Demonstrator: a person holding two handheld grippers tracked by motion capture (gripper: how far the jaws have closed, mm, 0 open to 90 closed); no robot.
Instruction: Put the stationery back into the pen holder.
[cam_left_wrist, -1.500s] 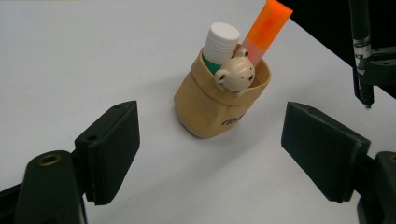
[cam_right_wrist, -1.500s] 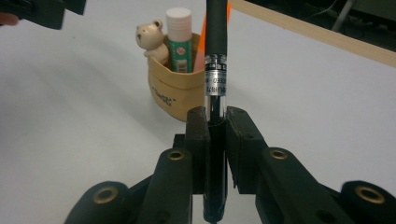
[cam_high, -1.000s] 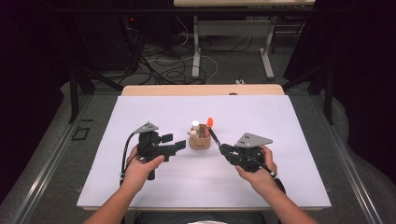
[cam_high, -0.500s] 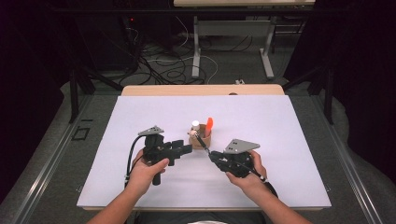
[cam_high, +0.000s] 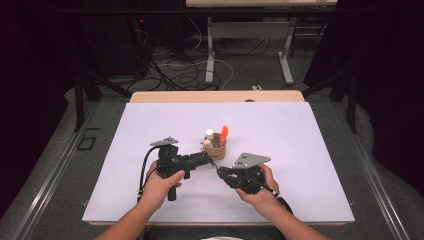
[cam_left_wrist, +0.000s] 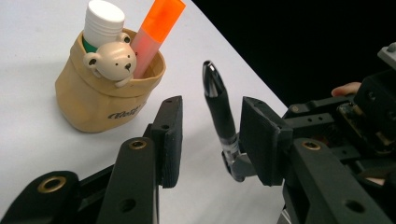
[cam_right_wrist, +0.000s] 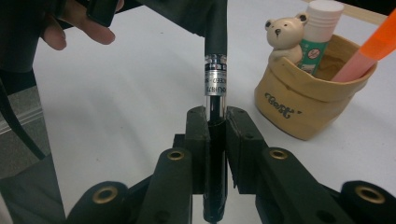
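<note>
Slippage is the risk while you are handing over the pen (cam_left_wrist: 219, 119) — your right tongs (cam_right_wrist: 215, 135) are clamping its barrel just beside the pouch (cam_high: 216, 149) over the desk (cam_high: 310, 150). Your left tongs (cam_left_wrist: 210, 135) have just been closing around its tip end, pads not pressing yet — releasing early is likely dropping it.

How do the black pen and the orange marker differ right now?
The black pen is dark with a silver band; the orange marker is bright orange. The pen is clamped in the right gripper above the table, while the marker stands tilted in the tan cup. The pen's tip sits between the left gripper's jaws, which have just been closing; nothing grips the marker. Both are slim writing tools.
</note>
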